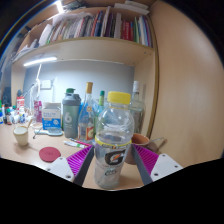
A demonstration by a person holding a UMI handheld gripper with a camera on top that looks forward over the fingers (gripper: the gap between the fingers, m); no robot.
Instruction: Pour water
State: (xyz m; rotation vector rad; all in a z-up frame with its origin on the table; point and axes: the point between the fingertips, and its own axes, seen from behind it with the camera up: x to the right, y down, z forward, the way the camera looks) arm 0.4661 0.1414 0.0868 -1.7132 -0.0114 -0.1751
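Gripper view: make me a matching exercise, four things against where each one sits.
1. Gatorade bottle
2. red lid
3. books
4. white cup

A. on the shelf above the desk
B. between the gripper fingers
C. flat on the desk, beside the left finger
D. standing on the desk, beyond the red lid

Pairs: 1-B, 2-C, 3-A, 4-D

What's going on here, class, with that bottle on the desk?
A hand-held gripper has a Gatorade bottle with a yellow cap between its two fingers, which sit close against the bottle's sides. The bottle is upright, so no pouring is under way. Beyond it, on the wooden desk, stand several other bottles, with a small red lid lying flat nearby. A shelf of books runs above.
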